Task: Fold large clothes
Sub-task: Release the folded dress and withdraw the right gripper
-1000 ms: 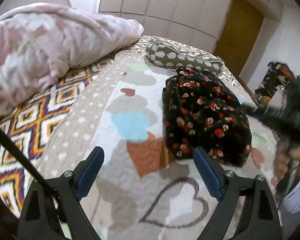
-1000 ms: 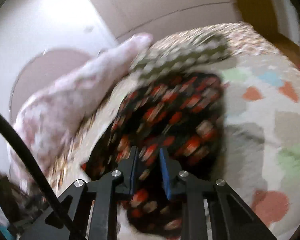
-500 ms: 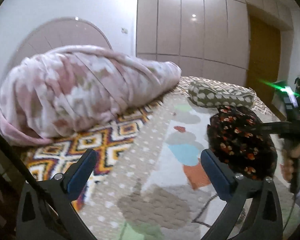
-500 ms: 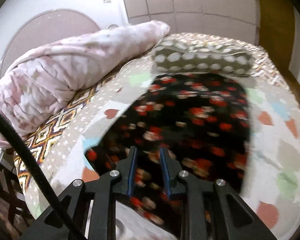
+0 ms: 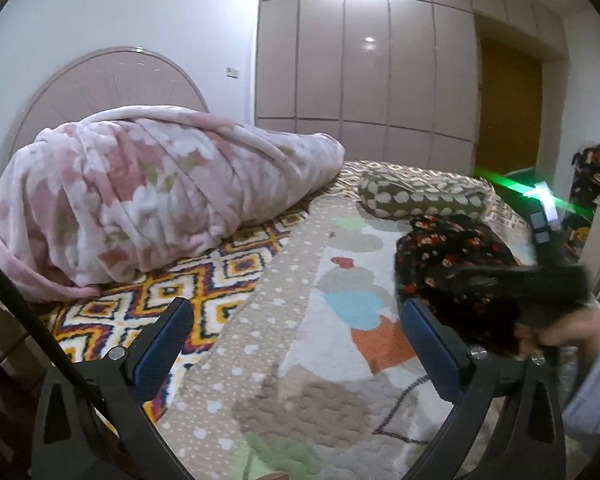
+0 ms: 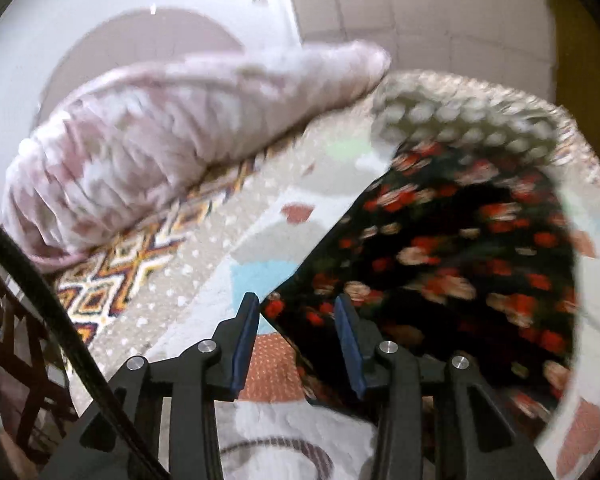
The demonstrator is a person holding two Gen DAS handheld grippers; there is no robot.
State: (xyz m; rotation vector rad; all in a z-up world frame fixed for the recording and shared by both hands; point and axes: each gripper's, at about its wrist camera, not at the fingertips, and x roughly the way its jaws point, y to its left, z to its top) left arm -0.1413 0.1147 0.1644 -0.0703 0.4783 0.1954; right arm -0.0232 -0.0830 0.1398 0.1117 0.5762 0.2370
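Note:
A black garment with red and white flowers point(image 5: 452, 264) lies on the bed at the right of the left wrist view. My left gripper point(image 5: 296, 344) is open and empty, above the bedspread and left of the garment. In the right wrist view the garment point(image 6: 460, 248) fills the right half, blurred. My right gripper point(image 6: 296, 320) has its jaws parted, with the garment's near edge lying between the blue pads point(image 6: 350, 340). The right gripper also shows, blurred, at the right of the left wrist view point(image 5: 540, 280).
A rolled pink blanket point(image 5: 152, 192) lies at the head of the bed by the rounded headboard point(image 5: 100, 84). A green dotted pillow point(image 5: 420, 198) lies behind the garment. The patterned bedspread point(image 5: 300, 340) covers the bed. Wardrobe doors point(image 5: 364, 60) stand behind.
My right gripper's jaws have opened from nearly shut, and the garment's edge sits between them. My left gripper has risen and pulled back, staying open.

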